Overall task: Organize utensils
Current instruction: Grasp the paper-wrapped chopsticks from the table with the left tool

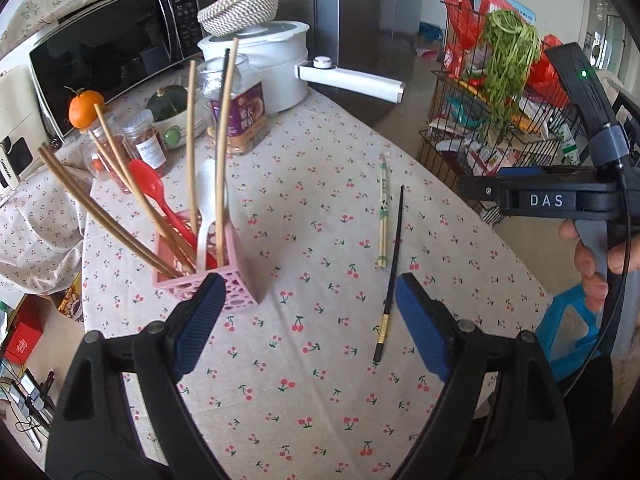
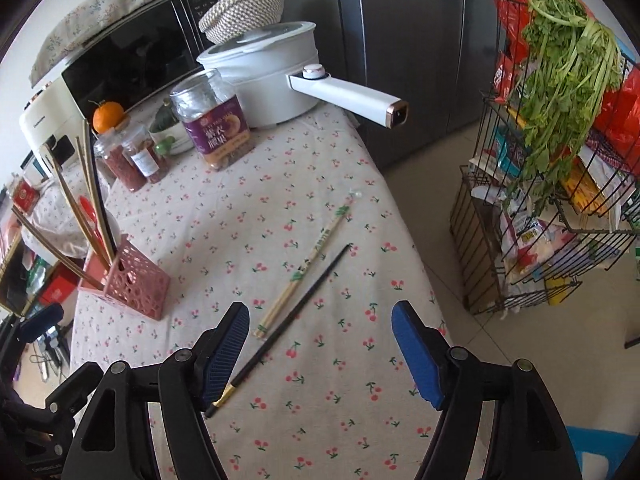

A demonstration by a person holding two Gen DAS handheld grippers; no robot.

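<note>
black chopstick (image 2: pixel 296 308) on cloth | left gripper (image 1: pixel 308 308) agape, empty; right gripper (image 2: pixel 320 344) likewise

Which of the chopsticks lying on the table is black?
The single black chopstick with the gold band, lying beside the wrapped bamboo pair, which is pale with green print.

So my utensil holder (image 1: pixel 208 276) sits on the counter (image 1: pixel 312 360) off to the left, with chopsticks (image 1: pixel 192 148) and two spoons (image 1: pixel 208 204) standing in it. Right of it, a wrapped chopstick pair (image 1: pixel 383 216) and a single loose chopstick (image 1: pixel 394 264) lie side by side. Jars (image 2: pixel 212 120) and a pot (image 2: pixel 272 80) sit behind, microwave (image 1: pixel 108 52) further back, wire rack (image 2: pixel 552 216) on the floor to the right.
</note>
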